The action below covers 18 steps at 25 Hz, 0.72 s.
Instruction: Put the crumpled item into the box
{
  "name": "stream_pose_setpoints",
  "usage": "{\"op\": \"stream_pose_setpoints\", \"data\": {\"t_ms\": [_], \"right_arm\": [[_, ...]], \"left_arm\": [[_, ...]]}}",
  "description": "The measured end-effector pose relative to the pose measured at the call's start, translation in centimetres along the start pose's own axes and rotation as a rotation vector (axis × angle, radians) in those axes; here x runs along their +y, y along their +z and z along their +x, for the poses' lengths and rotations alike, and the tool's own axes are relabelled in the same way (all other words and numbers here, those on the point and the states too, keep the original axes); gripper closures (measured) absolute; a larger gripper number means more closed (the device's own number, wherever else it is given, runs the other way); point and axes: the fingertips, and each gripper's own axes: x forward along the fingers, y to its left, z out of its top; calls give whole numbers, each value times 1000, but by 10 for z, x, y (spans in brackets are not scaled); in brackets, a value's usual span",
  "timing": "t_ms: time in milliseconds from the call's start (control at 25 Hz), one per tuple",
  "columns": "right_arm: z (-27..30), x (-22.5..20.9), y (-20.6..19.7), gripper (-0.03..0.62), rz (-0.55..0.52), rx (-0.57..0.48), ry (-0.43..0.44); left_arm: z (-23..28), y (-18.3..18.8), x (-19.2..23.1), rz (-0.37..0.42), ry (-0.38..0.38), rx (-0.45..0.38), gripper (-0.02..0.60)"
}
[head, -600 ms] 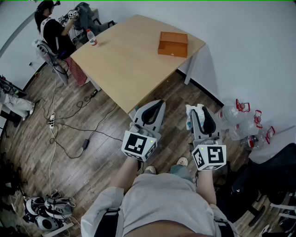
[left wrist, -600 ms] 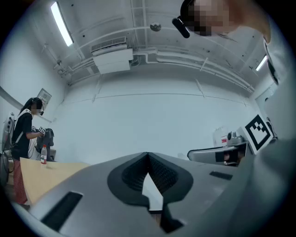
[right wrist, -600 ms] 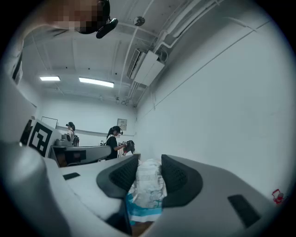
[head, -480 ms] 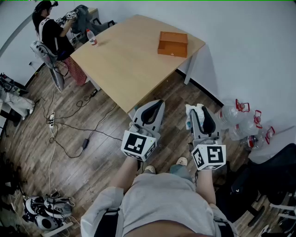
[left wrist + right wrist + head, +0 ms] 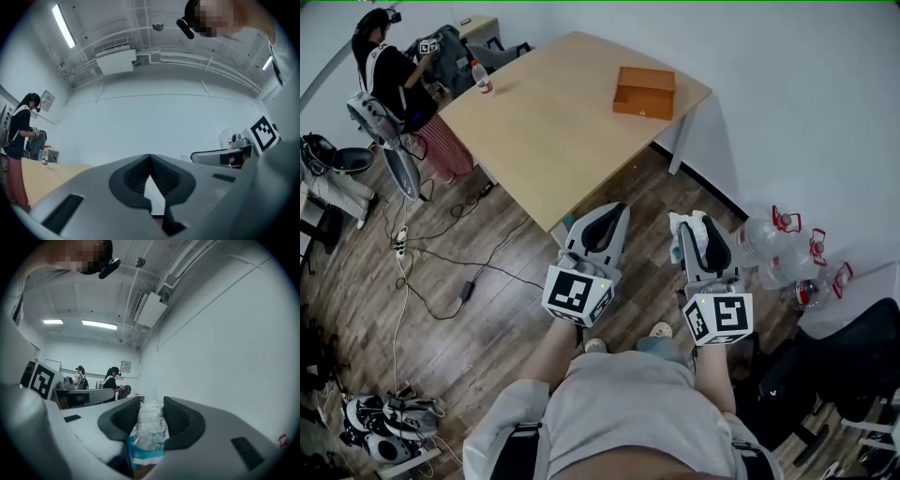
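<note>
My right gripper (image 5: pixel 694 228) is shut on a crumpled white and blue wrapper (image 5: pixel 682 228), which fills the gap between the dark pads (image 5: pixel 178 420) in the right gripper view as crumpled wrapper (image 5: pixel 149 430). My left gripper (image 5: pixel 602 225) is shut with nothing in it; its pads (image 5: pixel 164 177) meet at the tips. Both are held over the wooden floor, short of the table's near corner. An open orange-brown box (image 5: pixel 644 92) sits near the far right edge of the light wooden table (image 5: pixel 553 112).
A plastic bottle (image 5: pixel 476 75) stands at the table's far left corner, where a person (image 5: pixel 389 75) sits. Large empty water bottles (image 5: pixel 783 246) lie by the wall to the right. Cables (image 5: pixel 441 262) and shoes (image 5: pixel 380 433) lie on the floor to the left.
The view has shifted a little, so the table and box lie slightly higher and to the left. Both grippers hold the same pose, the wrapper still gripped in the right one.
</note>
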Motion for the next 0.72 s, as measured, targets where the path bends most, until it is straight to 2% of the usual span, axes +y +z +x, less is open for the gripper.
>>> {"op": "stream_pose_setpoints", "data": {"t_ms": [440, 720], "right_arm": [[22, -64, 0, 434, -47, 1, 73], [27, -117, -7, 431, -15, 15, 108]], "left_arm": [[56, -11, -21, 41, 62, -1, 568], [92, -15, -44, 44, 105, -20, 569]]}}
